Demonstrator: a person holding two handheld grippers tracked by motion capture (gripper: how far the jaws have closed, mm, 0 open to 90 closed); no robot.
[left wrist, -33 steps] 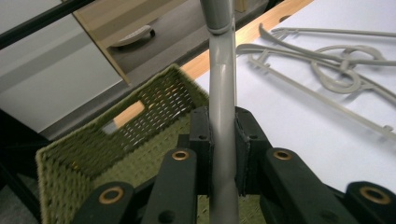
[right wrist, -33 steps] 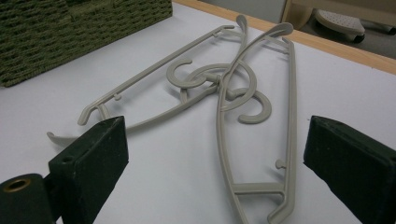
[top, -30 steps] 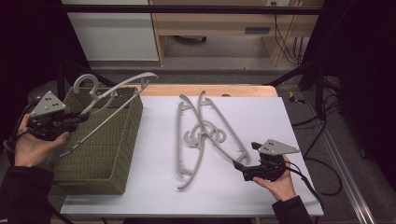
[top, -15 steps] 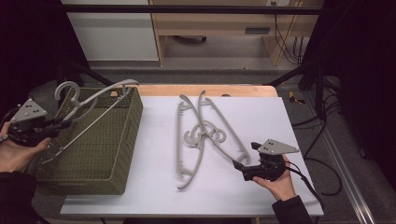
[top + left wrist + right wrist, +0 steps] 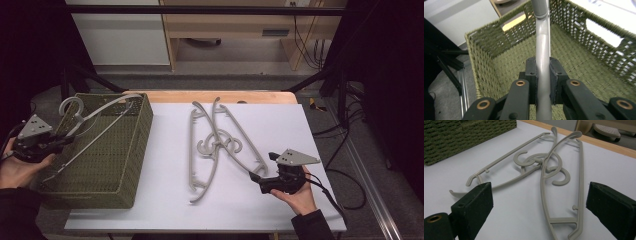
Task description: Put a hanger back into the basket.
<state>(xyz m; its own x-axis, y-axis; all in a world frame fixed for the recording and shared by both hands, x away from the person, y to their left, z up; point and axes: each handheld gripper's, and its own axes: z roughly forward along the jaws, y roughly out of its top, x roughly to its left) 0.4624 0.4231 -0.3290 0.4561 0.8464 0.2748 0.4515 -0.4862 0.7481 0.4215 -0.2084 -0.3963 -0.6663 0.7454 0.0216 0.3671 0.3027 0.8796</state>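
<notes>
Lowering into the basket (image 5: 131,150) at the left, the hanger (image 5: 95,117) now sits clearly deeper than a second ago, when it rode high over the rim with its arm sticking out toward the middle of the table. The left gripper (image 5: 59,142) has drawn back leftward and down, jaws clamped on the hanger's grey bar (image 5: 543,75); its hook (image 5: 70,106) curls just above the near-left rim, and the far arm leans on the far edge. My guess is that release comes soon, once the hanger lies flat inside.

In the middle of the white table (image 5: 310,130), two more hangers (image 5: 217,142) lie crossed and tangled at their hooks, untouched. At the right, the right gripper (image 5: 257,176) rests near their ends, jaws spread wide and empty, unmoved. They look next in line.
</notes>
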